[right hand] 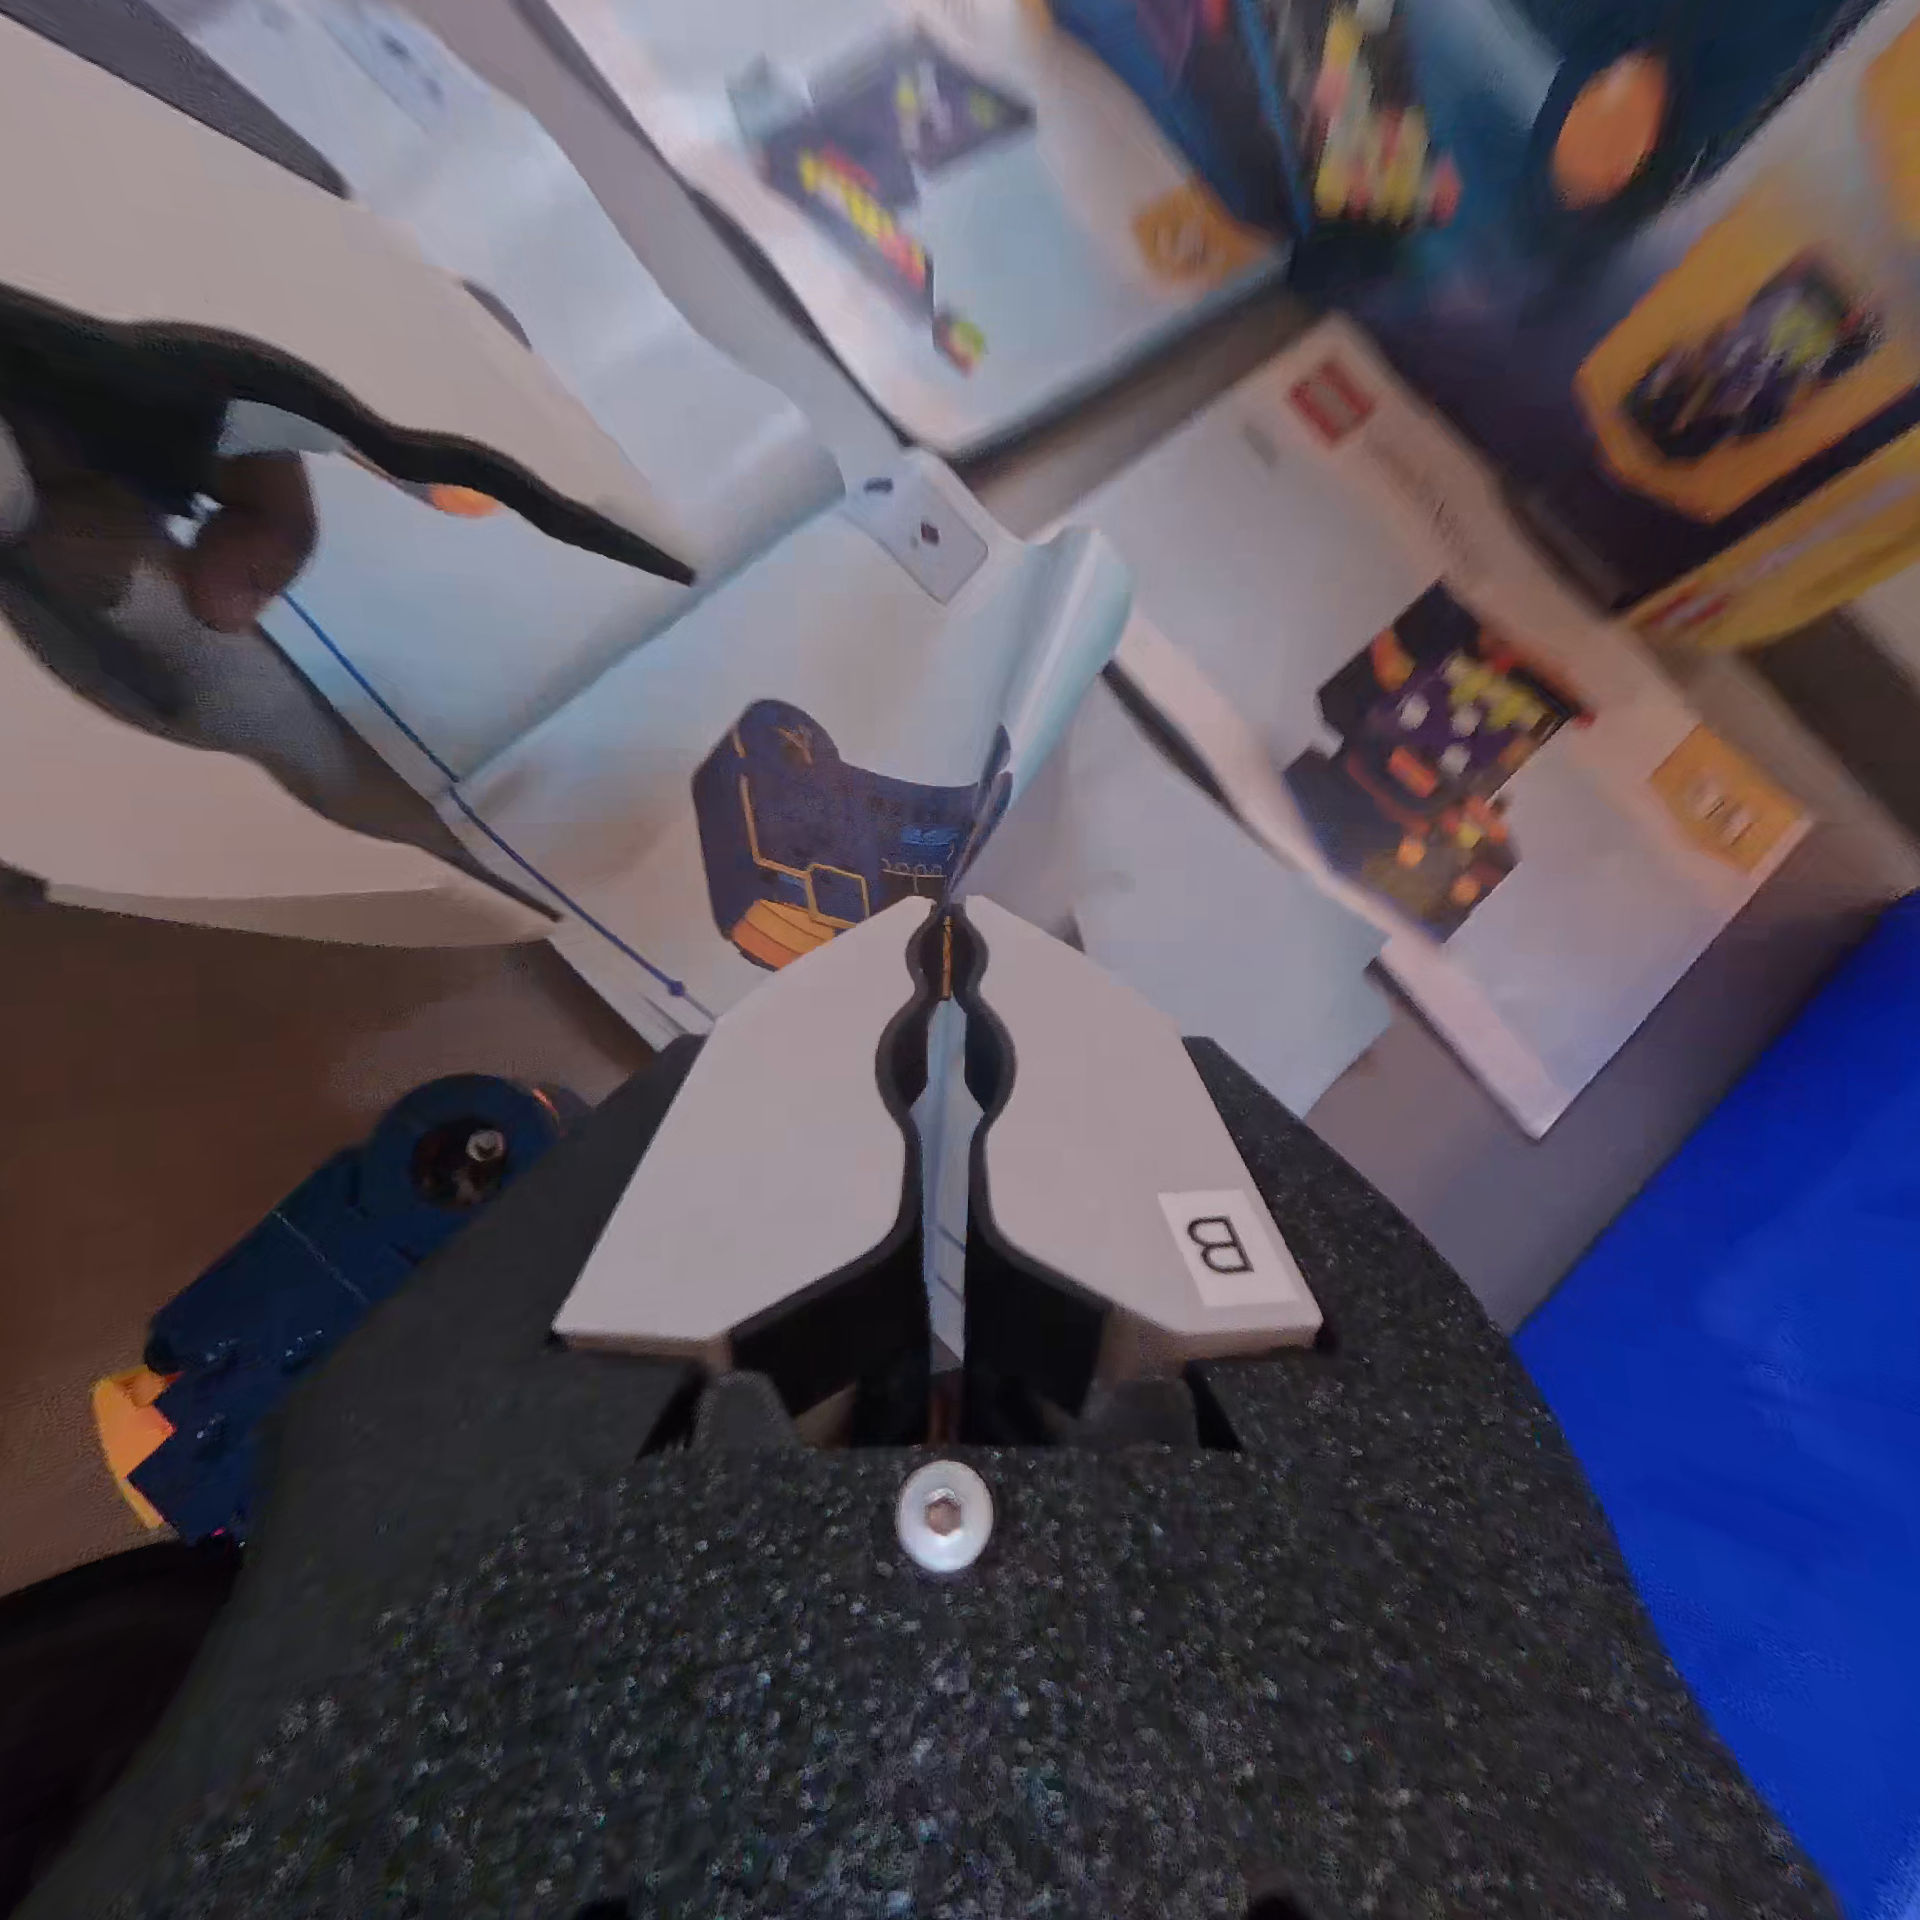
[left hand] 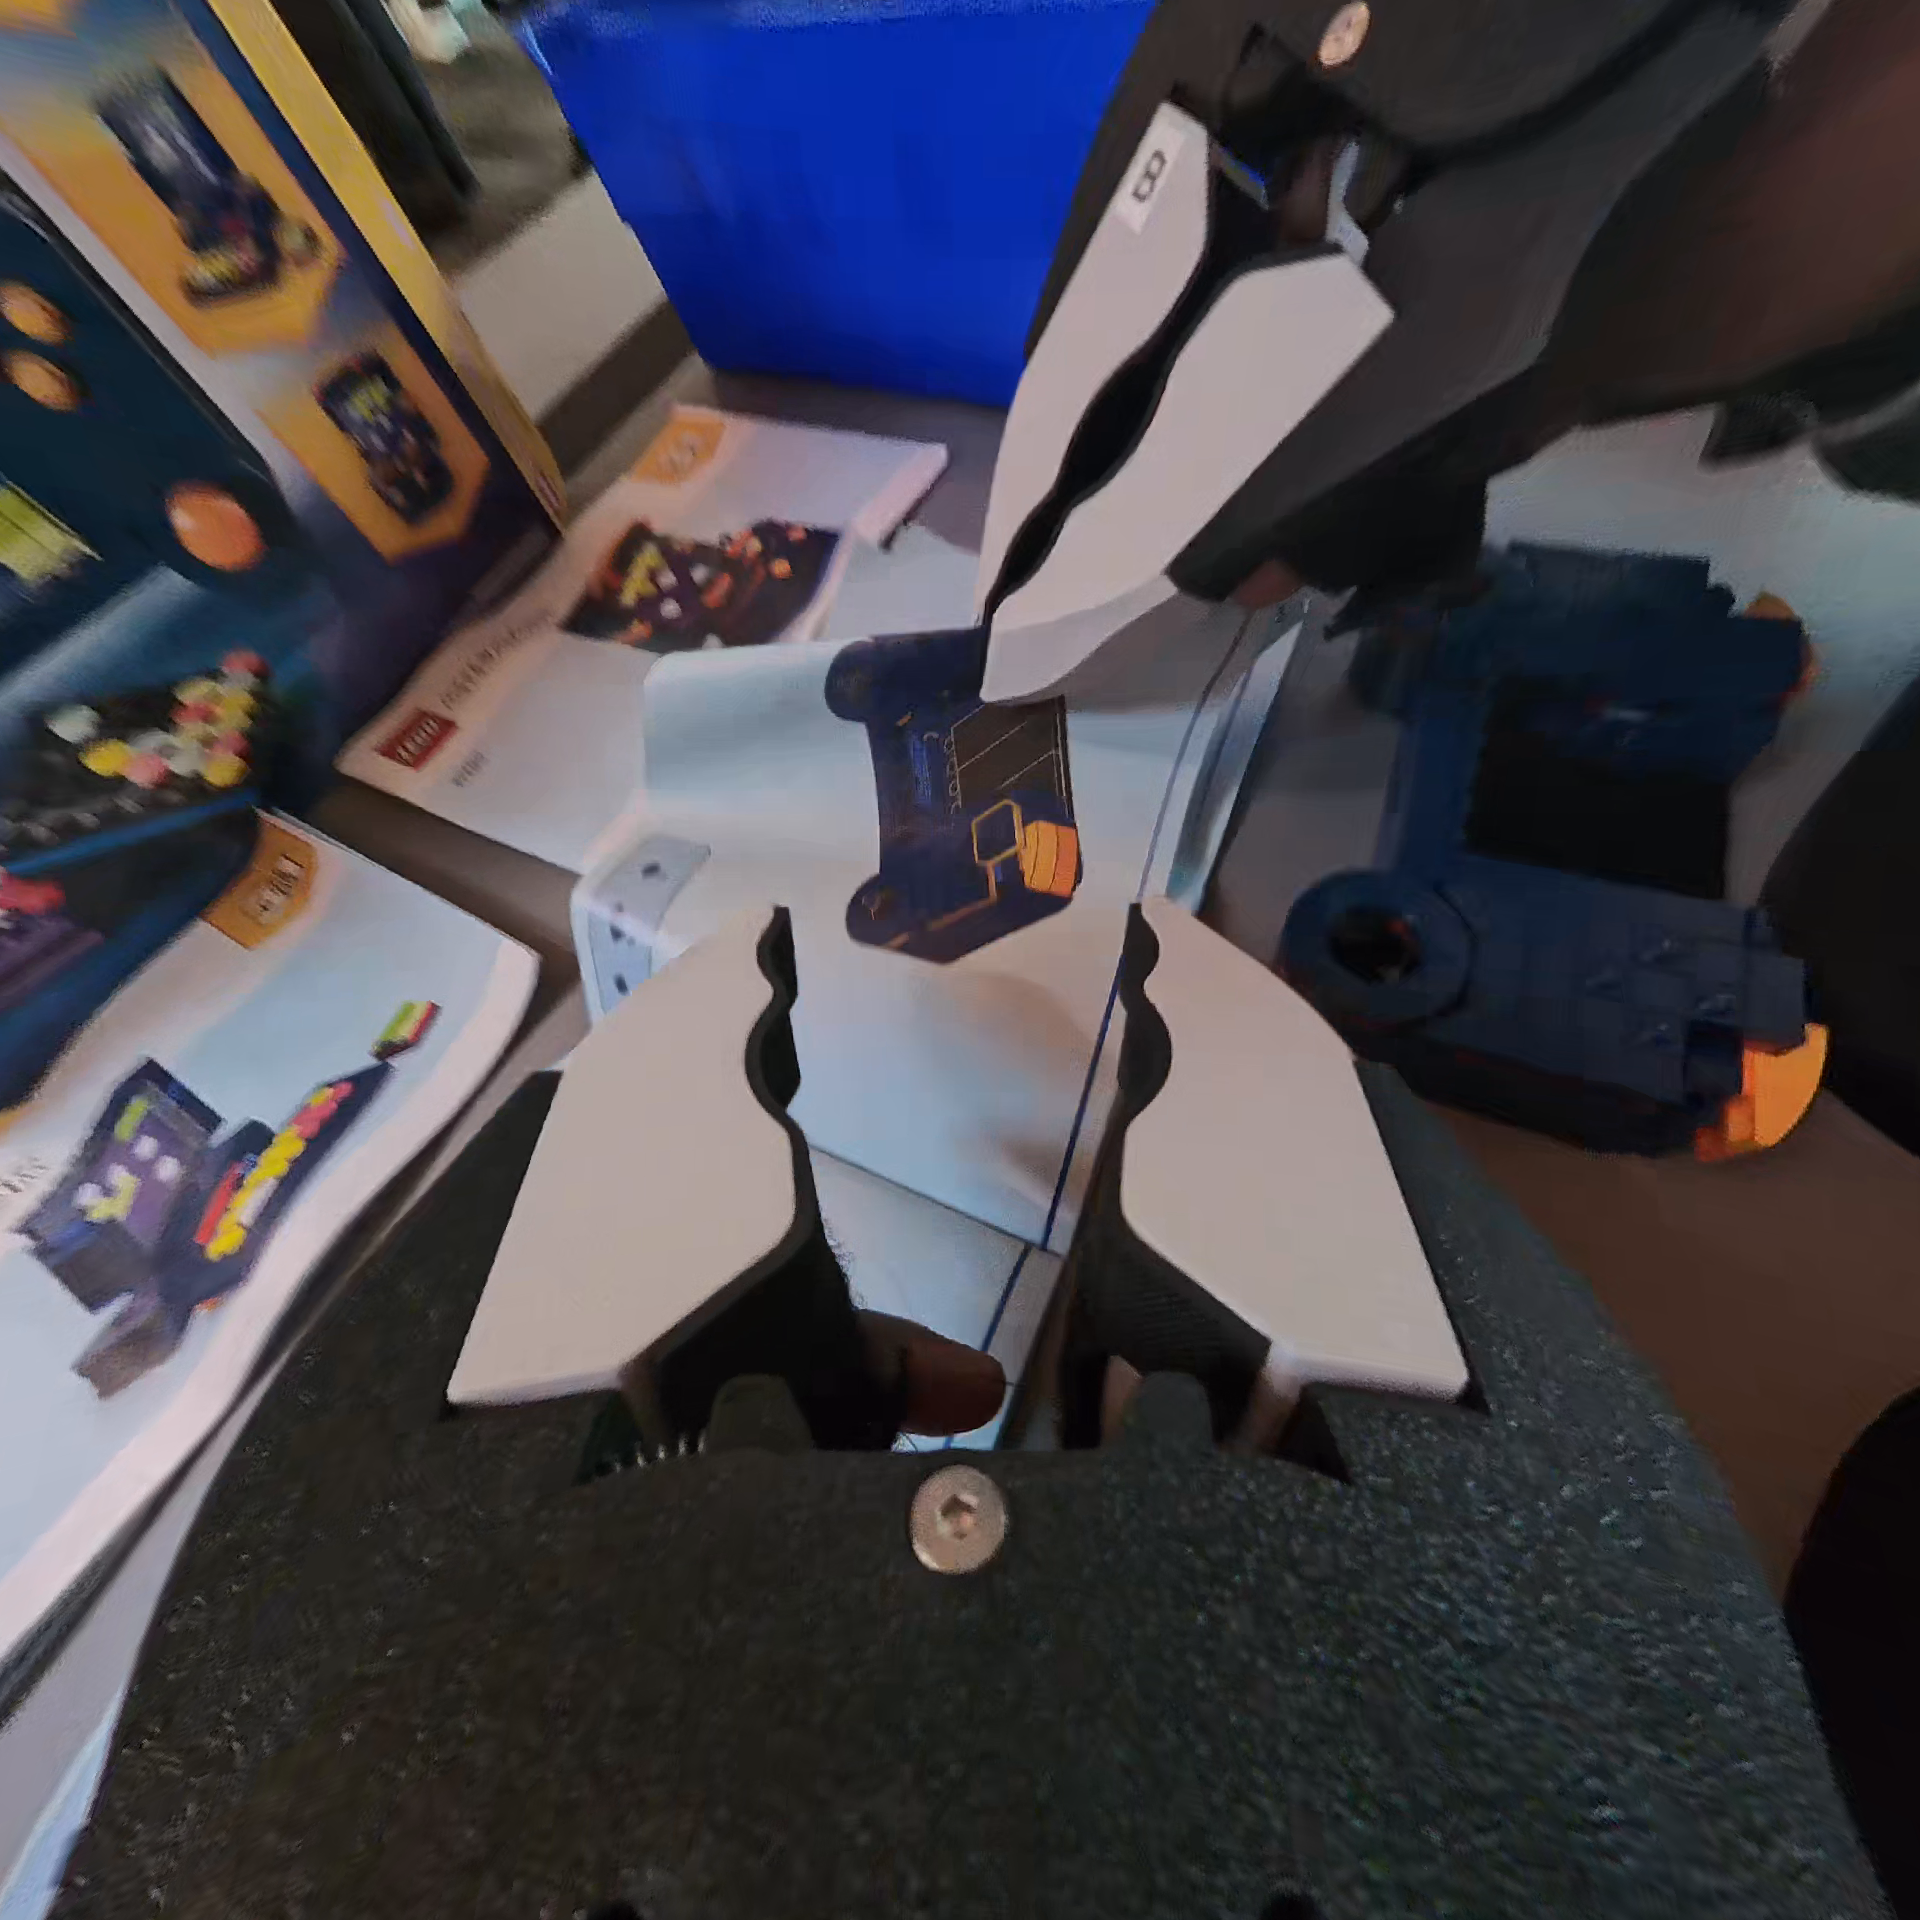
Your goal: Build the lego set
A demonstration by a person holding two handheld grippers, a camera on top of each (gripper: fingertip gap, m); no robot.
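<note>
My right gripper (right hand: 945, 914) is shut on the edge of a dark blue sticker (right hand: 821, 821) with orange marks. It shows in the left wrist view (left hand: 987, 644) coming down from above, with the sticker (left hand: 956, 821) hanging from its tips above a pale sticker sheet (left hand: 914, 1091). My left gripper (left hand: 956, 920) is open just below the sticker, its fingers apart and touching nothing. It also shows open in the right wrist view (right hand: 623, 743) at the left. A dark blue lego build (left hand: 1558, 935) with orange ends lies on the table to the right.
Instruction booklets (left hand: 644, 623) (left hand: 208, 1143) lie to the left. Set boxes (left hand: 312, 260) stand behind them. A blue bin (left hand: 862, 177) stands at the back. The lego build (right hand: 312, 1268) sits low left in the right wrist view. My right fingertips sit around 6 cm from my left ones.
</note>
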